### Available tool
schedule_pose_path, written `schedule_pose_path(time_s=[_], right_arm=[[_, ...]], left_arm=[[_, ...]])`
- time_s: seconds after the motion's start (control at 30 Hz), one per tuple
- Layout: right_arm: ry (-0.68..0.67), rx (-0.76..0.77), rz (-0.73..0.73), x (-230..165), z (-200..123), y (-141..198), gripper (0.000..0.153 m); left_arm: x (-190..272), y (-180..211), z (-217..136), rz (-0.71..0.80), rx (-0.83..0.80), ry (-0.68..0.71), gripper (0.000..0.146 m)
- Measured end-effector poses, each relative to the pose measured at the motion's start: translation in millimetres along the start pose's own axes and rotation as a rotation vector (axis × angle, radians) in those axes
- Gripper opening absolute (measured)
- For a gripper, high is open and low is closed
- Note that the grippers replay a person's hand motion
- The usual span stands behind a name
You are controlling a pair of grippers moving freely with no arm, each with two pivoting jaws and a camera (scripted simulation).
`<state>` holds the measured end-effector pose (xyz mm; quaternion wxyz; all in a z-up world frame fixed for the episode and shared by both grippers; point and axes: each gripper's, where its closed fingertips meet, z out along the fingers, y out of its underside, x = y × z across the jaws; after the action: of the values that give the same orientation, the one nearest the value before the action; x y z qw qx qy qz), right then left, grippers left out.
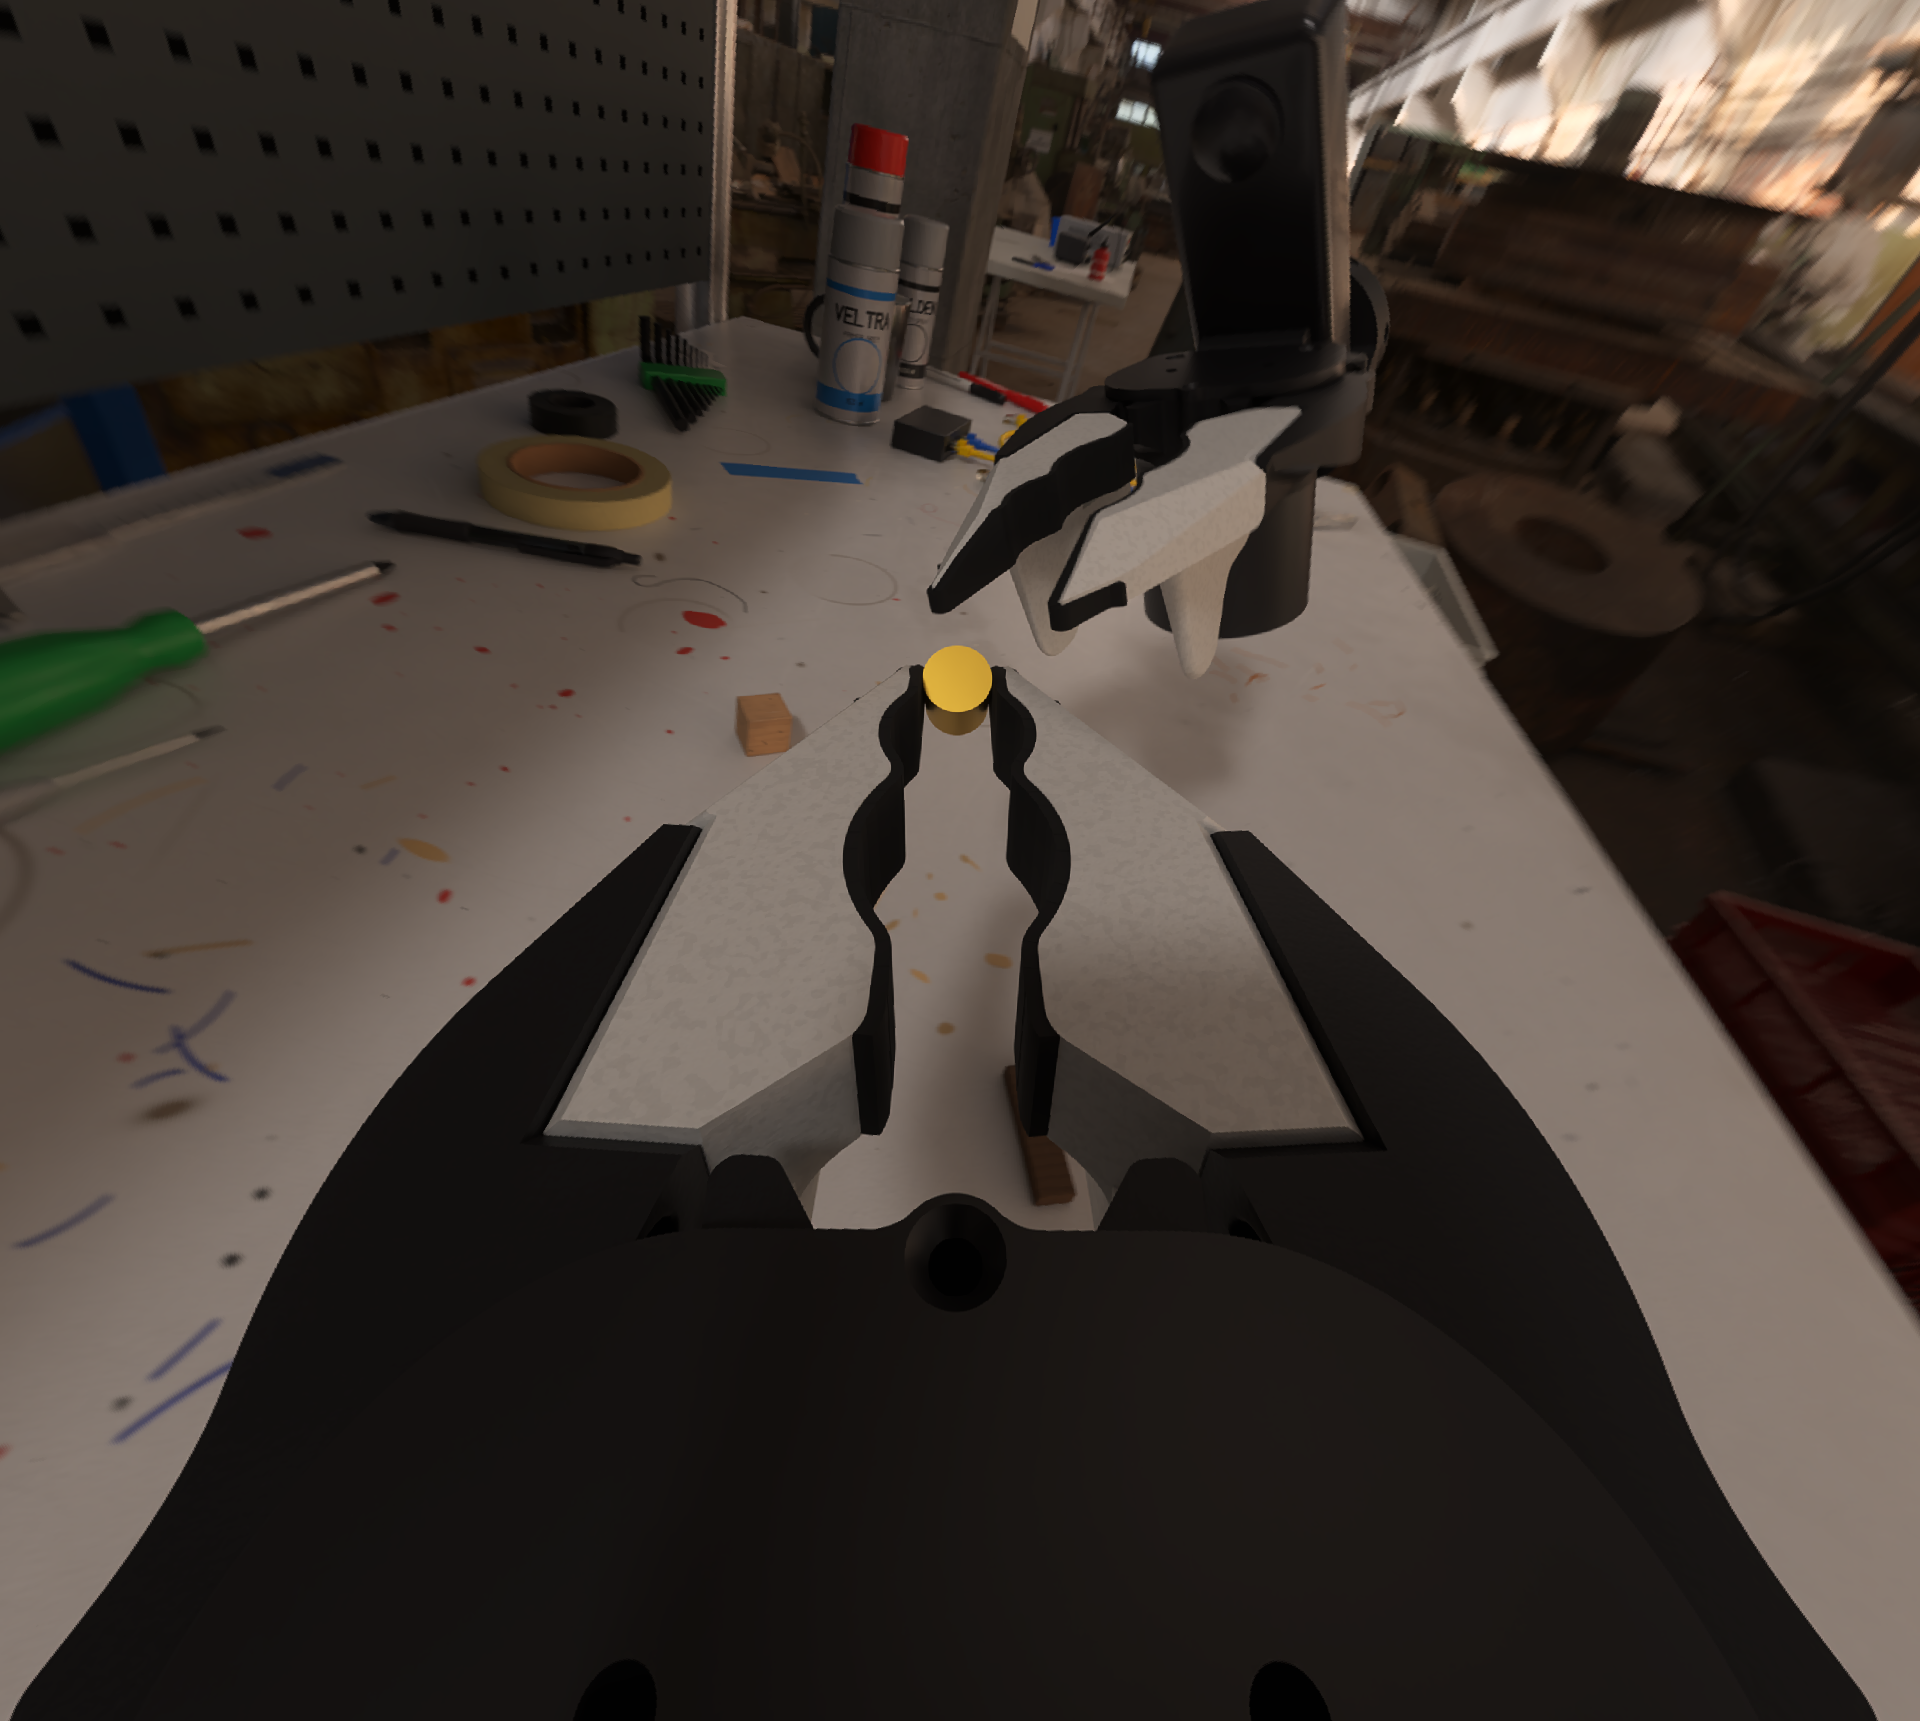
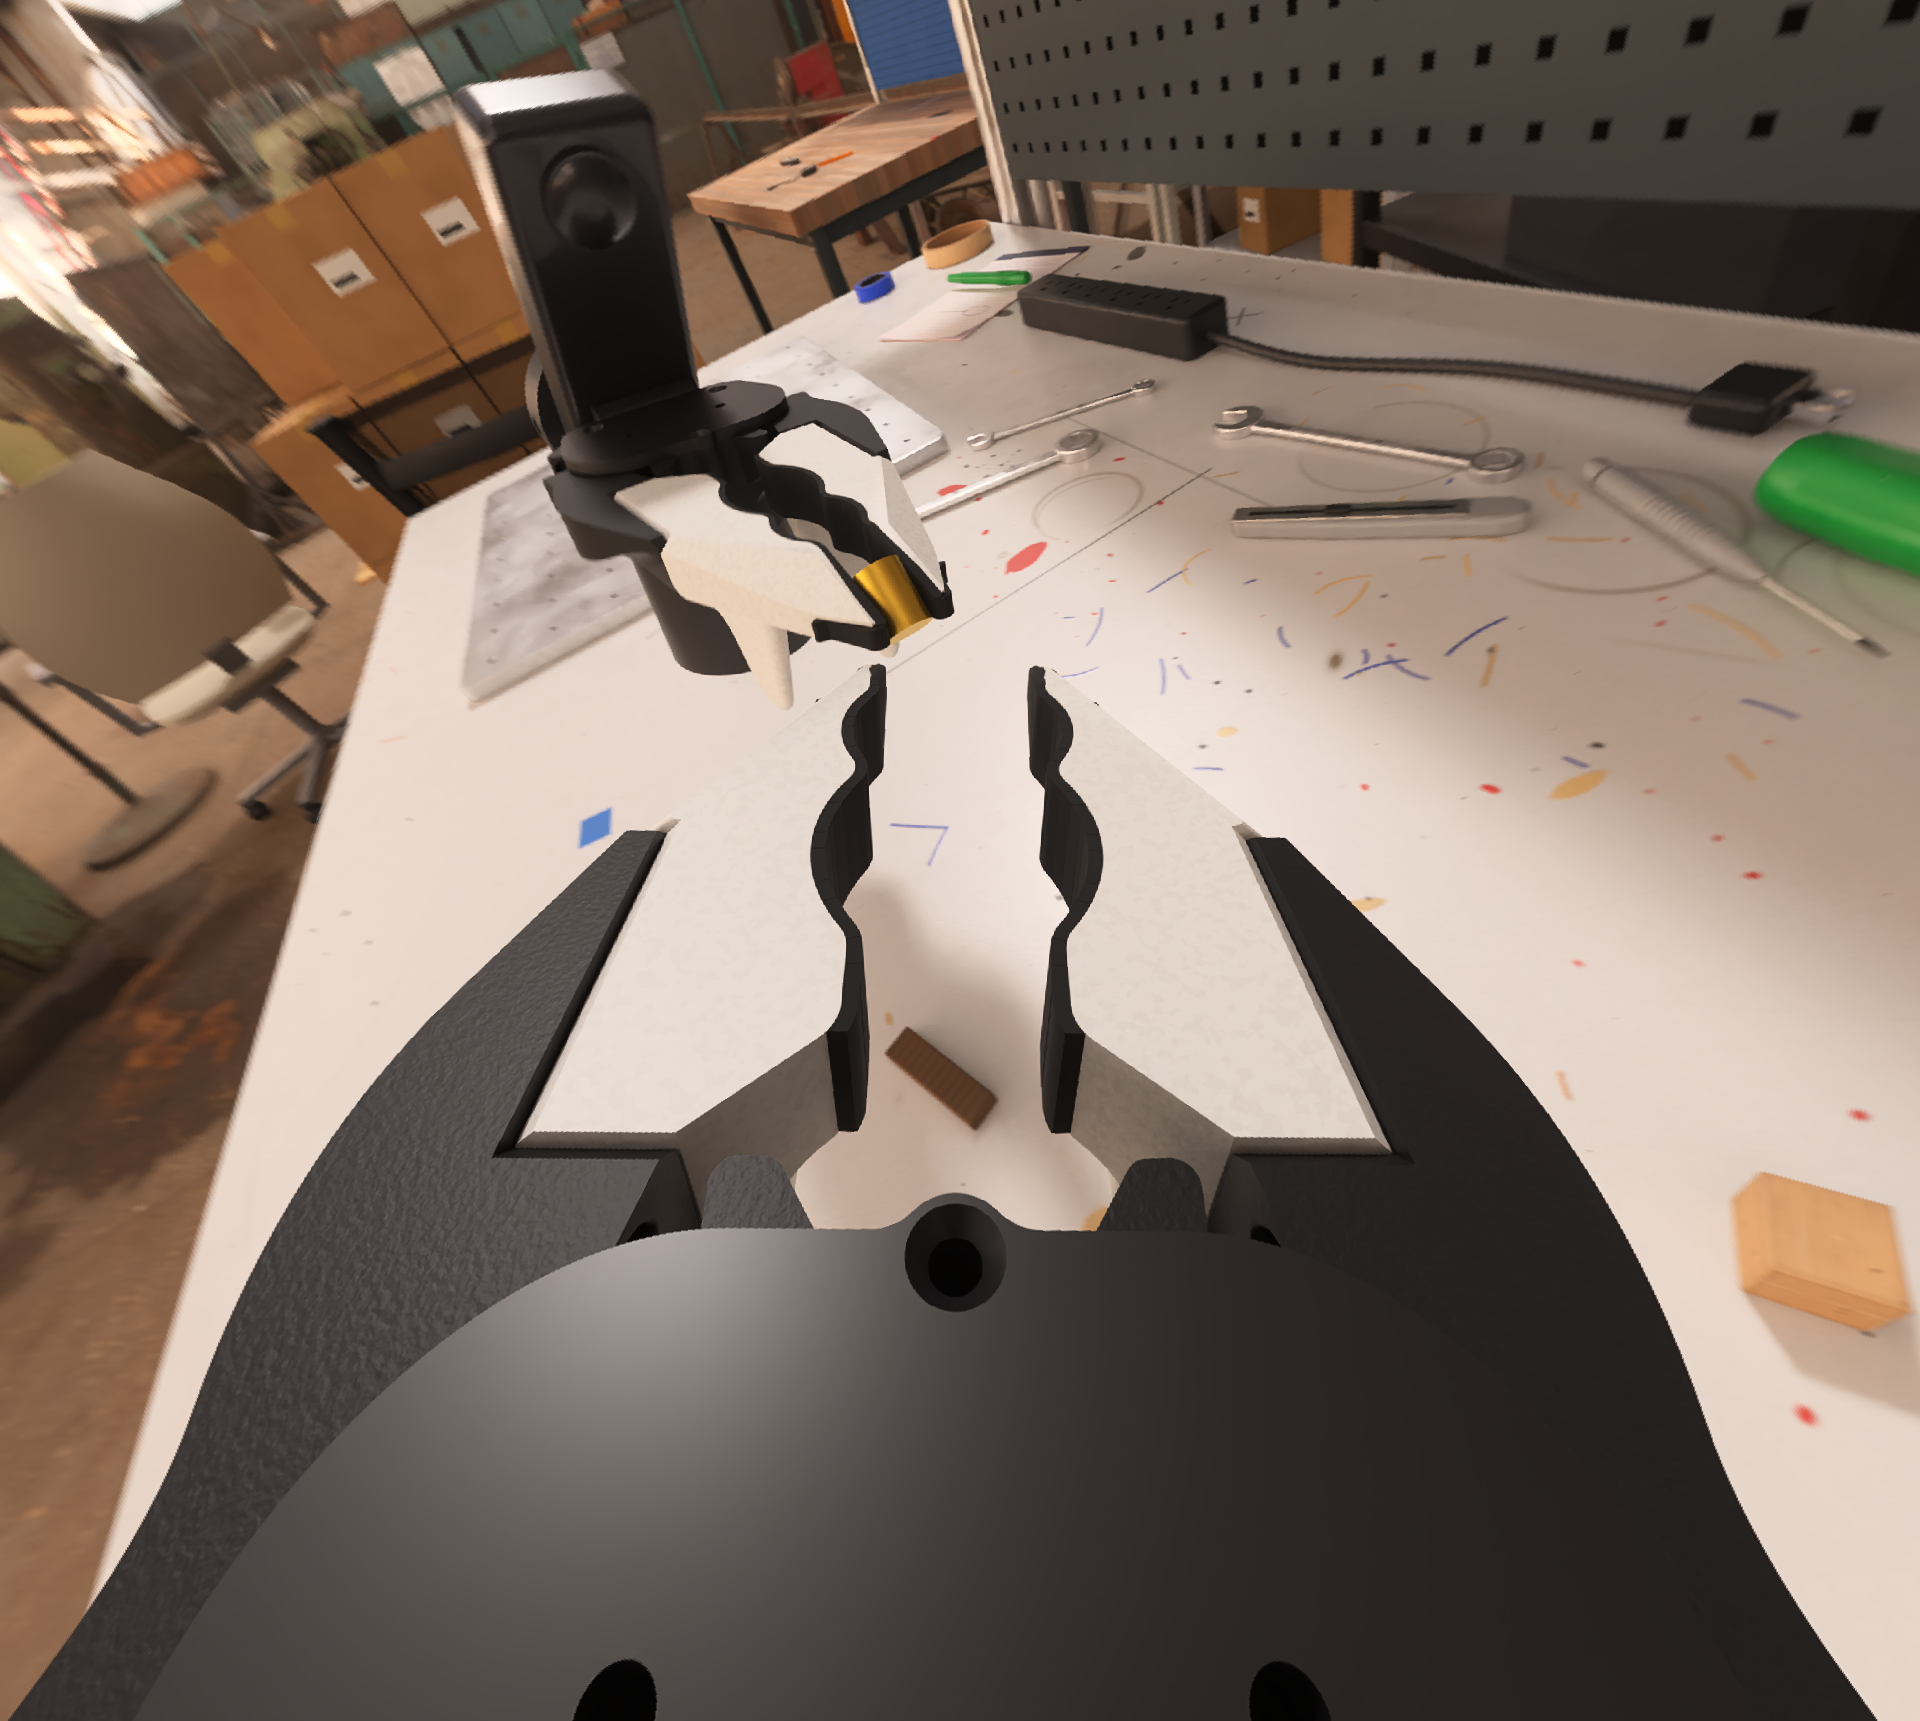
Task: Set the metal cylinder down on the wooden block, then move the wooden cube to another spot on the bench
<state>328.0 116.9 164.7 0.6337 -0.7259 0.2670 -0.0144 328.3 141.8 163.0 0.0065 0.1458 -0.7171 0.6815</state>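
My left gripper (image 1: 956,676) is shut on a short brass-coloured metal cylinder (image 1: 956,684), gripped at the fingertips above the bench; it also shows in the right wrist view (image 2: 896,596). A flat dark wooden block (image 1: 1047,1164) lies on the white bench under the left gripper's fingers, and sits between my right gripper's fingers in the right wrist view (image 2: 940,1077). A light wooden cube (image 1: 764,724) rests on the bench left of the cylinder, and at the lower right in the right wrist view (image 2: 1818,1250). My right gripper (image 2: 956,684) is open and empty, facing the left gripper (image 2: 821,549) closely.
A tape roll (image 1: 575,482), pen (image 1: 499,537), green screwdriver (image 1: 94,674) and spray cans (image 1: 862,300) lie beyond. Wrenches (image 2: 1361,445), a utility knife (image 2: 1371,518), a power strip (image 2: 1122,312) and a grey plate (image 2: 540,570) are farther off. A pegboard (image 1: 343,61) backs the bench.
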Motion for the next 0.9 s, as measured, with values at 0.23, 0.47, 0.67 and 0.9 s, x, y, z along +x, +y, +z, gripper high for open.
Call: schedule_pose_path(time_s=[0.23, 0.47, 0.67, 0.9], right_arm=[[-0.119, 0.028, 0.155, -5, 1, 3, 0.016], [-0.151, 0.053, 0.159, -7, 1, 3, 0.011], [-0.153, 0.081, 0.102, -7, 0, 1, 0.01], [-0.082, 0.061, 0.059, 3, -10, 1, 0.018]], left_arm=[[6, 0, 2, 0.196, -0.026, -0.079, 0.012], [8, -3, 1, 0.14, 0.006, -0.055, 0.012], [7, -6, 1, -0.106, 0.071, 0.06, 0.012], [1, -9, -2, -0.233, 0.123, 0.094, 0.012]])
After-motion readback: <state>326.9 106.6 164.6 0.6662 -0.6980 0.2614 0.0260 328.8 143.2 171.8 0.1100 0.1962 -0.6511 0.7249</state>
